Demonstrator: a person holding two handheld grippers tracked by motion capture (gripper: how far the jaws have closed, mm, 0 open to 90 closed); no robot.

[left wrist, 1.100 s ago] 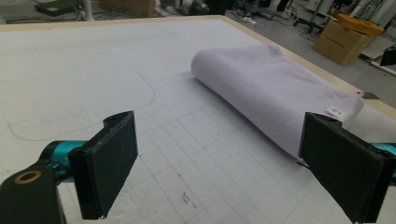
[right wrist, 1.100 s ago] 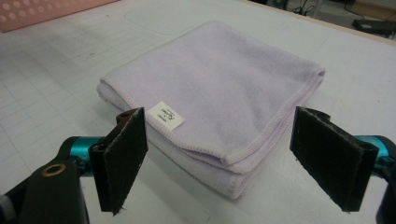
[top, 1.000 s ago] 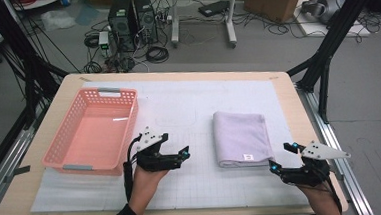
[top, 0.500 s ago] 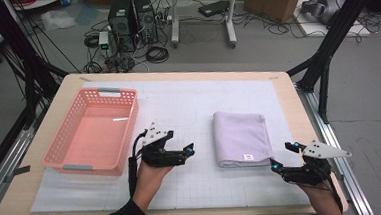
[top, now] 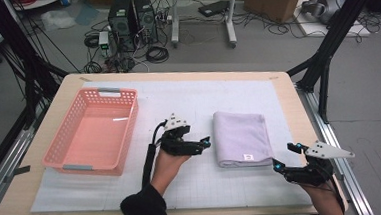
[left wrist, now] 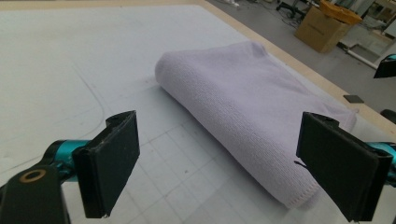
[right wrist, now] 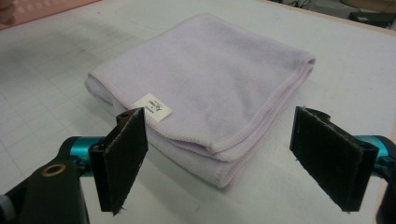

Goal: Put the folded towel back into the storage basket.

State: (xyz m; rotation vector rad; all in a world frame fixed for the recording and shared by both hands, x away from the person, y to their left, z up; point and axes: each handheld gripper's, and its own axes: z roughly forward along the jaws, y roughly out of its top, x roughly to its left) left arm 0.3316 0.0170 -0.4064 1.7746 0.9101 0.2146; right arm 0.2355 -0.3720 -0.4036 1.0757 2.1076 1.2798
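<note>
Two claws, both gaping wide, both aimed at one towel. Left claw parked just off the towel's left edge, tips level with the rounded fold, not touching. Right claw set near the front right corner, apart from the cloth too, pointing in from the near side. Looks like a two-handed approach: one side each, so the cloth can be lifted or opened without dragging. A judgement, that, not a thing seen.

From the left claw view, black pads spread either side of the towel's long rolled edge, low over the mat, nothing between them yet. Pads flat and facing each other, ready to pinch a thick fold rather than a single layer, probably.

From the right claw view, pads framing the stacked corner, open edges facing the camera. Sensible spot for picking apart layers, if unfolding is the aim.

Now the towel itself: pale lilac, soft terry weave, folded into a neat rectangle, several layers thick. Stitched hem running round the loose edges. Small white label on top near the front, print too small to read. Left side a smooth bulging fold, right and front sides showing layered edges. Lying flat on the white gridded mat, right of centre on the table.

Pink basket off to the left, well apart from the towel, holding nothing visible. Likely destination, perhaps, though hard to say.
</note>
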